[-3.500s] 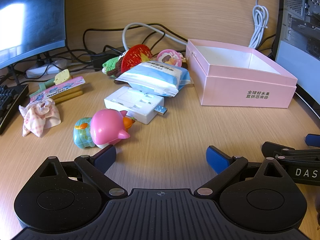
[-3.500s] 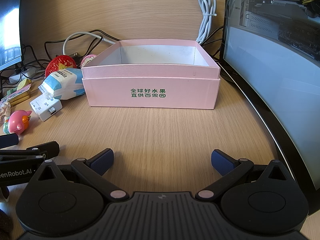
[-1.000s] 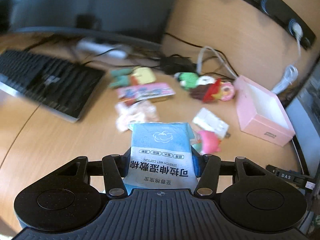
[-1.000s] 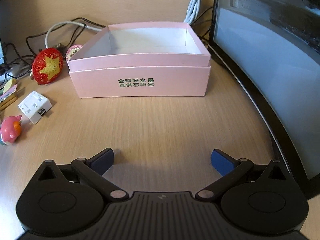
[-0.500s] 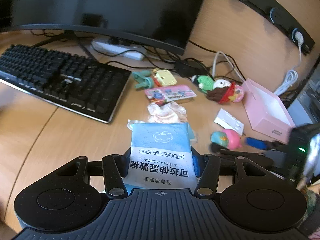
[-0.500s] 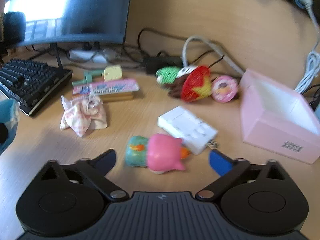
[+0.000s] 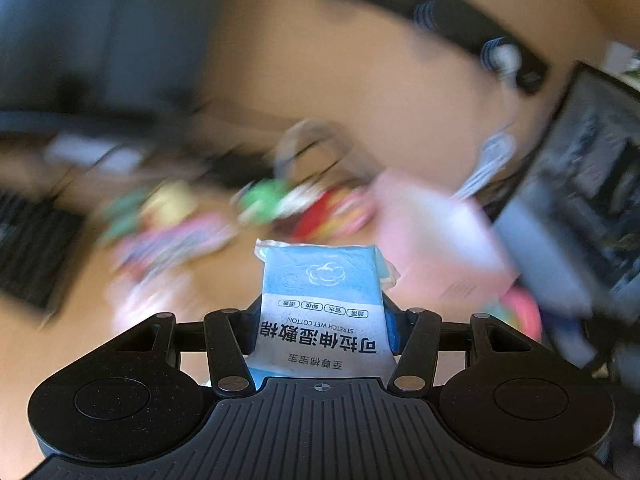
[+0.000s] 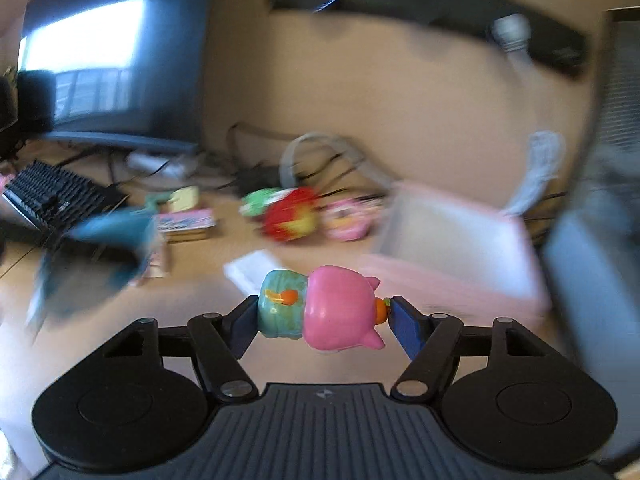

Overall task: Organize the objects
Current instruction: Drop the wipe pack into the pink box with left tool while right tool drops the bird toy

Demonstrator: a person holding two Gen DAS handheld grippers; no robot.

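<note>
Counter (image 8: 320, 360): light wood grain, heavily motion-blurred in both views.

Monitor (image 8: 116, 64): dark, standing at rear left, with a bright reflection on its screen. Black keyboard (image 8: 56, 196) in front of it at far left.

Pink box (image 8: 460, 248): open-topped, pale interior, resting on the counter to the right. Its printing is too blurred to read.

Wet wipe pack (image 7: 324, 312): blue and white soft packet with a cloud emblem. Lettering reads upside down in the left wrist view: "STRETCH WET COTTON" plus lines of Chinese characters. It is lifted off the counter; the left gripper (image 7: 324, 328) has its fingers clamped on both sides of the pack.

Pink toy (image 8: 324, 312): glossy pink pig-like head joined to a teal body, with orange details. It lies sideways, raised above the counter, and the right gripper (image 8: 324, 320) has its blue-padded fingers clamped on its two ends.

Red and yellow round toy (image 8: 290, 220) and pink round item (image 8: 348, 220): side by side on the counter left of the box, details blurred.
</note>
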